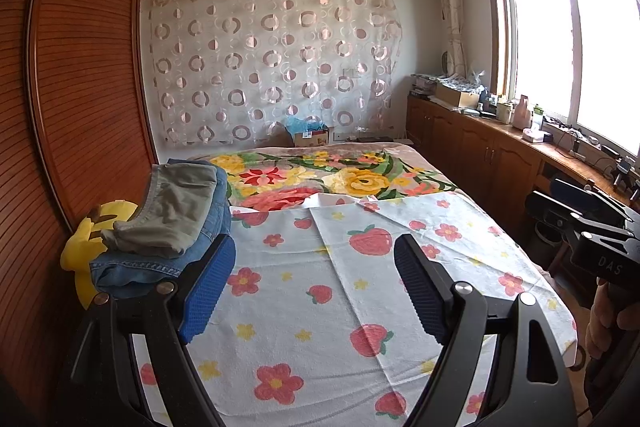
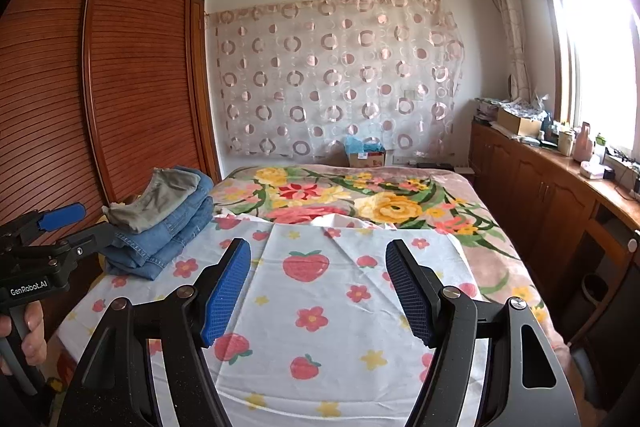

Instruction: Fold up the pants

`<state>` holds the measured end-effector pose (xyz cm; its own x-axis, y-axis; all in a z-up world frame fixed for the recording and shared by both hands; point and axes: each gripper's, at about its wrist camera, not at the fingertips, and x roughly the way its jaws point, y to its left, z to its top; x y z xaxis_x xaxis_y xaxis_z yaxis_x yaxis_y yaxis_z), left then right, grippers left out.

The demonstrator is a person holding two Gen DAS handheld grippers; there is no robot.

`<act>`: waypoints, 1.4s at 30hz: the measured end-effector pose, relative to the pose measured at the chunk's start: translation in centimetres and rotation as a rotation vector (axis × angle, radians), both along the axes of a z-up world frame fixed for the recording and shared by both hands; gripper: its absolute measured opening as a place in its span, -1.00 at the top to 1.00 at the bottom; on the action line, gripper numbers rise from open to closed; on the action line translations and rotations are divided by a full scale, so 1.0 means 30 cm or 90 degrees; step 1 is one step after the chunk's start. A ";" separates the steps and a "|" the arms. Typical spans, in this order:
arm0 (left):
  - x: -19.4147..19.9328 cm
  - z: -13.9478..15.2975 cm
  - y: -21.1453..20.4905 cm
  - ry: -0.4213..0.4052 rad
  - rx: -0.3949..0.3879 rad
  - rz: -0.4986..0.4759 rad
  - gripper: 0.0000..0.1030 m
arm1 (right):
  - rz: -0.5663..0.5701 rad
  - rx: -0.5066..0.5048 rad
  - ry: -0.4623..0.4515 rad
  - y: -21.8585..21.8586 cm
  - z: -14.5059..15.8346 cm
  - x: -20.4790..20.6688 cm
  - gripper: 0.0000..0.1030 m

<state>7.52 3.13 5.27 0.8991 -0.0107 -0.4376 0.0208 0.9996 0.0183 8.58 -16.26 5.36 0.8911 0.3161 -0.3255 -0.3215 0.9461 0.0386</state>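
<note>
A stack of folded pants lies at the bed's left edge: grey-green pants [image 1: 176,203] on top of blue jeans [image 1: 132,267]. The right wrist view shows the same stack, grey pants [image 2: 160,195] over jeans [image 2: 168,239]. My left gripper [image 1: 316,267] is open and empty, held above the strawberry-print sheet [image 1: 320,307], with the stack just to its left. My right gripper [image 2: 318,275] is open and empty over the sheet [image 2: 320,307]. The left gripper also shows at the left edge of the right wrist view [image 2: 60,223].
A yellow plush toy [image 1: 92,239] sits behind the stack by the wooden wardrobe [image 1: 80,67]. A floral blanket [image 1: 328,179] covers the far half of the bed. Wooden cabinets [image 1: 480,147] with clutter run along the right under the window.
</note>
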 end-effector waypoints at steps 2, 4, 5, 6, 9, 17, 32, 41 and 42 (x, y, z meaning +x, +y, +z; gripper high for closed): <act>-0.001 0.001 0.001 0.000 0.000 -0.001 -0.60 | 0.001 0.001 0.001 -0.005 0.002 0.002 -0.40; -0.001 0.001 0.001 -0.001 0.000 0.000 -0.60 | 0.001 0.001 0.001 -0.008 0.003 0.000 -0.40; 0.000 0.000 -0.001 0.000 0.001 -0.001 -0.60 | 0.001 0.001 0.000 -0.012 0.005 0.001 -0.40; -0.001 0.001 0.001 0.000 0.001 0.000 -0.60 | 0.001 0.000 0.000 -0.007 0.003 0.000 -0.40; -0.001 0.001 0.001 -0.001 0.000 0.000 -0.60 | -0.003 0.000 0.000 -0.005 0.001 0.000 -0.40; 0.000 0.000 -0.002 0.000 0.001 0.000 -0.60 | -0.002 -0.003 -0.002 -0.005 0.005 -0.001 -0.40; -0.001 0.000 0.000 -0.001 0.000 0.000 -0.60 | -0.003 -0.002 0.002 -0.005 0.006 -0.008 -0.40; -0.001 -0.002 0.001 0.000 0.000 0.000 -0.60 | -0.003 0.000 0.005 -0.006 0.004 -0.011 -0.40; -0.001 -0.001 0.001 0.000 0.000 0.000 -0.60 | -0.002 0.001 0.005 -0.006 0.003 -0.011 -0.40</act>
